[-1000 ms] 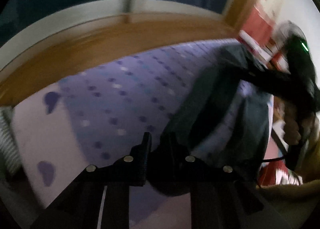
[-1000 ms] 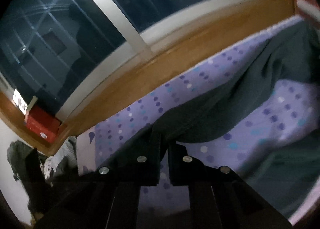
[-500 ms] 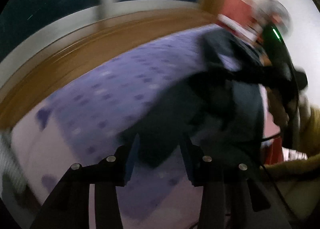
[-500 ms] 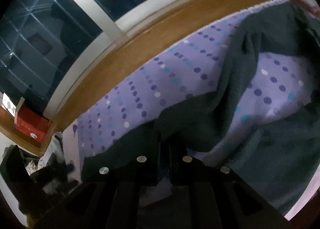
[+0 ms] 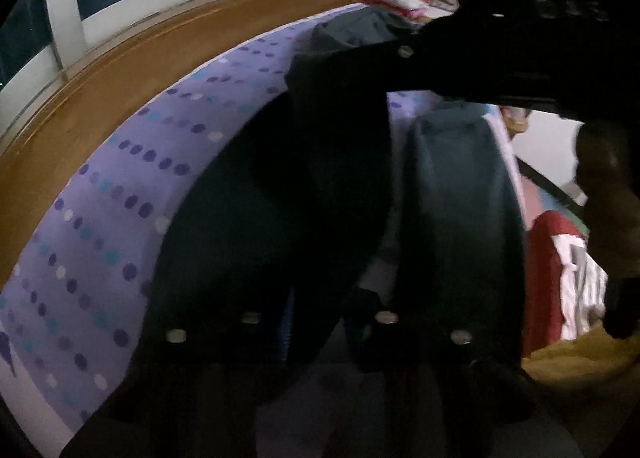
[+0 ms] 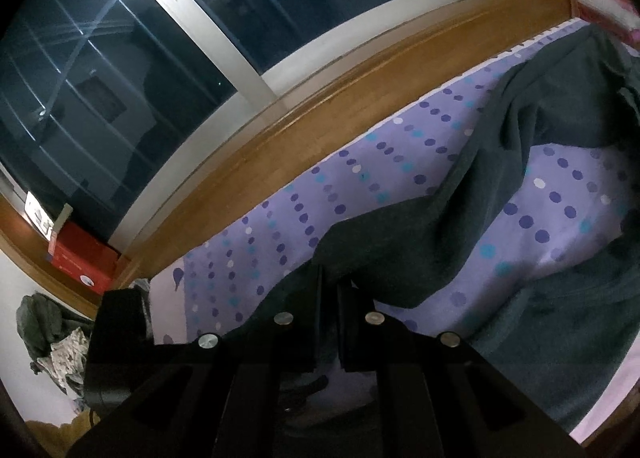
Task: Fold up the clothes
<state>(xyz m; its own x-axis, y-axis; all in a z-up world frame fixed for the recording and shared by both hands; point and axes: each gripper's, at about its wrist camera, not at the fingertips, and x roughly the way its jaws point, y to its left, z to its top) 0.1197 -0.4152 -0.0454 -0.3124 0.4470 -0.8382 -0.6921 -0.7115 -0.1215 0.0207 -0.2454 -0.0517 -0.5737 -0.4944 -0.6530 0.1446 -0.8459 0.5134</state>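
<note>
Right at the tips of the right gripper, the jaws are pinched shut on an edge of the dark garment, with only a thin gap left, so the cloth cannot slip out. Just past those jaws the garment rises off the bed in a long fold and runs away to the far right, where it bunches up; more of it lies flat just to the right of the jaws. It looks like the edge is held up so it can be carried over. At the left gripper the dark cloth hangs between the jaws and covers them, and the view is dim, so I cannot tell if they pinch it or stand apart. Beyond them the garment drapes down from the other gripper, which reaches in from the upper right. Farther off is the purple dotted bed sheet, then the wooden ledge, and last the dark window.
</note>
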